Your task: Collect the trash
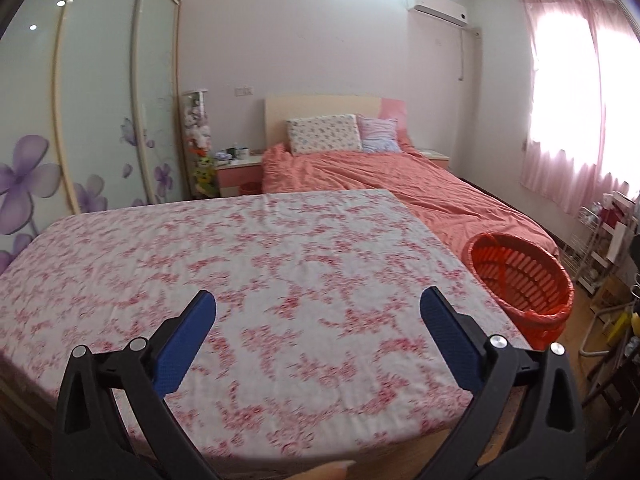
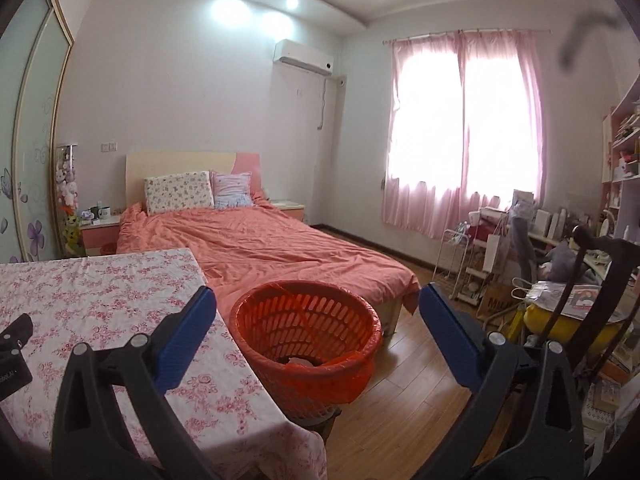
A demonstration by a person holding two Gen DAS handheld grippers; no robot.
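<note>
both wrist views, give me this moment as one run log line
left gripper: open, empty, over floral table | right gripper: open, empty, above red basket | basket: beside table, bag-lined, something pale inside

Your view into the red slatted plastic basket (image 2: pixel 306 332) shows only a pale scrap at the bottom, too small to identify. The floral-clothed counter (image 1: pixel 248 264) looks motion-blurred, and the black device (image 2: pixel 12 354) is cut off at the left edge.

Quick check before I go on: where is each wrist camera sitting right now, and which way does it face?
Left wrist: above the floral table, facing the bed; open left gripper, fingertip at bottom edge.
Right wrist: at the table's right edge, over the orange basket; open right gripper.
Shared: table, basket, bed, curtained window.
</note>
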